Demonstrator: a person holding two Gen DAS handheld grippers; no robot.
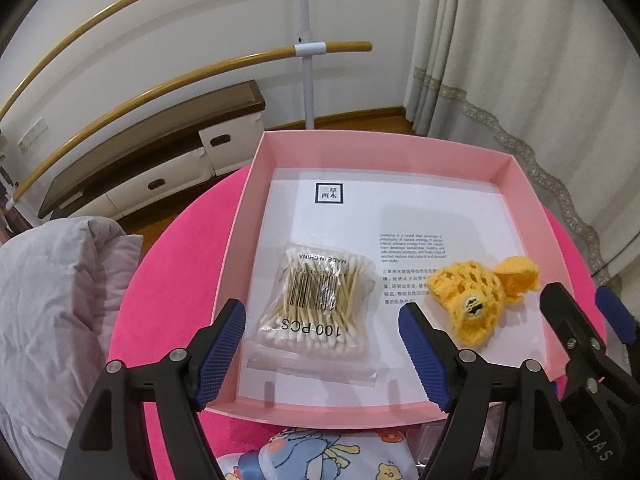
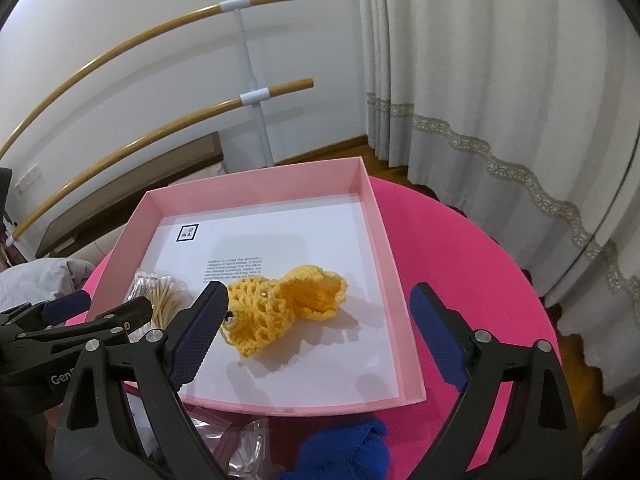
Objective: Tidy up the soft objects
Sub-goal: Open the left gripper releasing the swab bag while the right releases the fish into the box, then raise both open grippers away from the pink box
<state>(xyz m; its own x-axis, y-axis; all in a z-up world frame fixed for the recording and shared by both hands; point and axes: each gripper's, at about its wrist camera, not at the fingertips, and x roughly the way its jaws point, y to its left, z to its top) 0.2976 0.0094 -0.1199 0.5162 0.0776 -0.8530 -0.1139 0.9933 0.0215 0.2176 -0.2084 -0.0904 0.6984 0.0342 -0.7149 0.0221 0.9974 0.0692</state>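
A pink box [image 1: 256, 168] [image 2: 384, 240] with a white printed sheet inside stands on the round pink table [image 1: 160, 256] [image 2: 472, 256]. Inside lie a clear bag of cotton swabs [image 1: 320, 300] [image 2: 160, 296] and a yellow crocheted piece [image 1: 476, 292] [image 2: 288, 308]. My left gripper [image 1: 322, 348] is open and empty above the box's near edge, over the swabs; it also shows in the right wrist view [image 2: 104, 308]. My right gripper [image 2: 316, 336] is open and empty above the box's near right part; it also shows in the left wrist view [image 1: 580, 304].
A blue cartoon-print cloth [image 1: 320, 460] lies on the table in front of the box. A dark blue soft item [image 2: 348, 452] and clear plastic bags [image 2: 236, 444] also lie there. A grey quilt [image 1: 52, 300] is at the left. Curtains [image 2: 500, 100] hang at the right.
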